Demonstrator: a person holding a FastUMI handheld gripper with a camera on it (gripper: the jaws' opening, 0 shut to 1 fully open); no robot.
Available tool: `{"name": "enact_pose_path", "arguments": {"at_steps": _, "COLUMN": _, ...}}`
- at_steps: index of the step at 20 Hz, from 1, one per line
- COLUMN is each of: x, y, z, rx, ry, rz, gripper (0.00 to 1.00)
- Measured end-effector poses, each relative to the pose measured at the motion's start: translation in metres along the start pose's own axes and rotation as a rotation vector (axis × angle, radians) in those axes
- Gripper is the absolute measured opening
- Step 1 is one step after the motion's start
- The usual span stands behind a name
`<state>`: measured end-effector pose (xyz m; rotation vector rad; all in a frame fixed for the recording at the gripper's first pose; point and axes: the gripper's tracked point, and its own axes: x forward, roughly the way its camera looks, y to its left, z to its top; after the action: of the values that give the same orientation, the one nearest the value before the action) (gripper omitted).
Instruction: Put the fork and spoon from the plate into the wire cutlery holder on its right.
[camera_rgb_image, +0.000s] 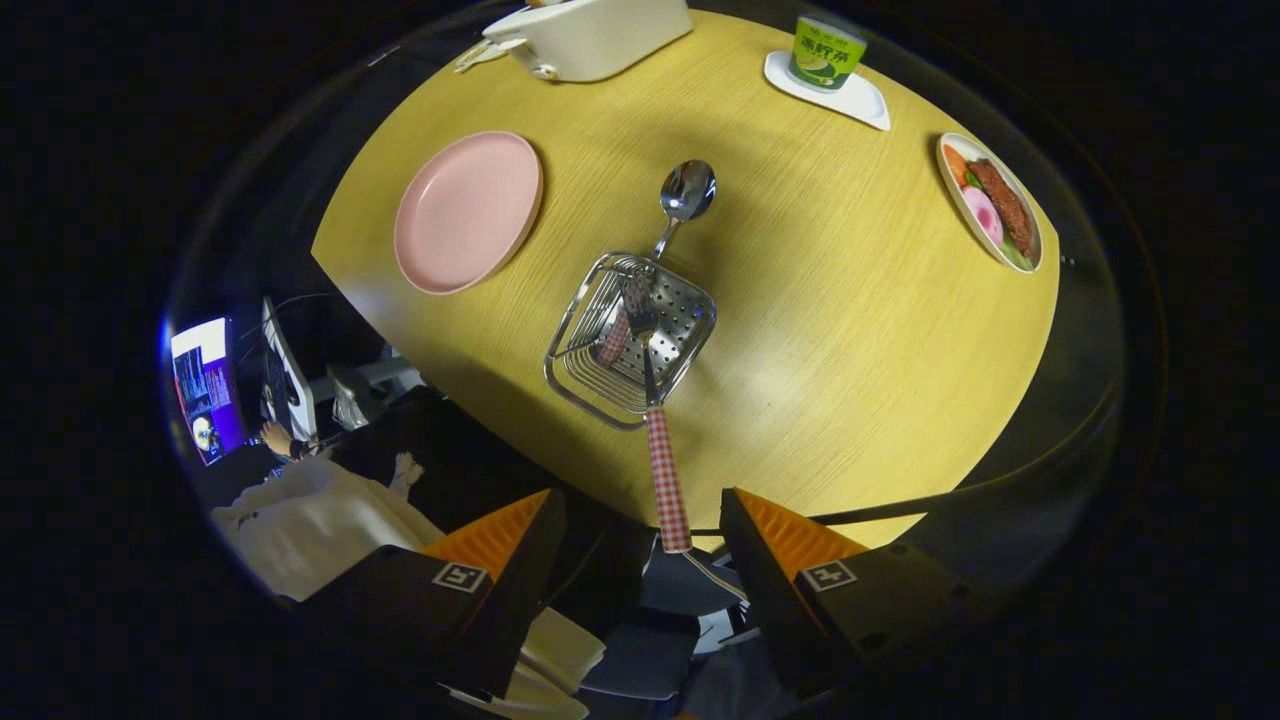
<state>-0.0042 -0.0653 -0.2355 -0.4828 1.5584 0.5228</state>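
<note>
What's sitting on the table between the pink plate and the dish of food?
In the gripper view, the wire cutlery holder lies between the pink plate and the food dish, holding the spoon and fork.

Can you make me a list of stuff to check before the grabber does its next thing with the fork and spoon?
1. Pink plate has no cutlery left on it: ok.
2. Spoon in the wire cutlery holder, bowl sticking up beyond it: ok.
3. Fork in the holder: ok, tines inside, checked handle leaning out over the rim toward the fingers.
4. Gripper let go: ok, fingers wide apart, fork handle's end seen between them, neither pressing it.
5. Fork settled and won't tip out: cannot tell.
6. Holder standing flat on the wooden table: ok.
</note>
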Motion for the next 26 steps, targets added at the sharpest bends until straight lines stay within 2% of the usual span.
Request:
{"name": "enact_pose_path", "arguments": {"at_steps": 5, "x": -0.036, "y": 0.004, "z": 0.010, "rx": 0.160, "ry": -0.230, "rz": 0.045, "gripper": 1.00}}
{"name": "enact_pose_path", "arguments": {"at_steps": 10, "x": -0.074, "y": -0.007, "z": 0.009, "rx": 0.255, "ry": -0.458, "rz": -0.007, "gripper": 1.00}}
{"name": "enact_pose_path", "arguments": {"at_steps": 12, "x": -0.090, "y": 0.003, "z": 0.009, "rx": 0.277, "ry": -0.555, "rz": -0.010, "gripper": 1.00}}
{"name": "enact_pose_path", "arguments": {"at_steps": 14, "x": -0.105, "y": 0.015, "z": 0.009, "rx": 0.287, "ry": -0.637, "rz": -0.009, "gripper": 1.00}}
{"name": "enact_pose_path", "arguments": {"at_steps": 20, "x": -0.159, "y": 0.037, "z": 0.013, "rx": 0.261, "ry": -0.907, "rz": -0.098, "gripper": 1.00}}
{"name": "enact_pose_path", "arguments": {"at_steps": 26, "x": -0.231, "y": 0.062, "z": 0.027, "rx": 0.247, "ry": -1.210, "rz": -0.169, "gripper": 1.00}}
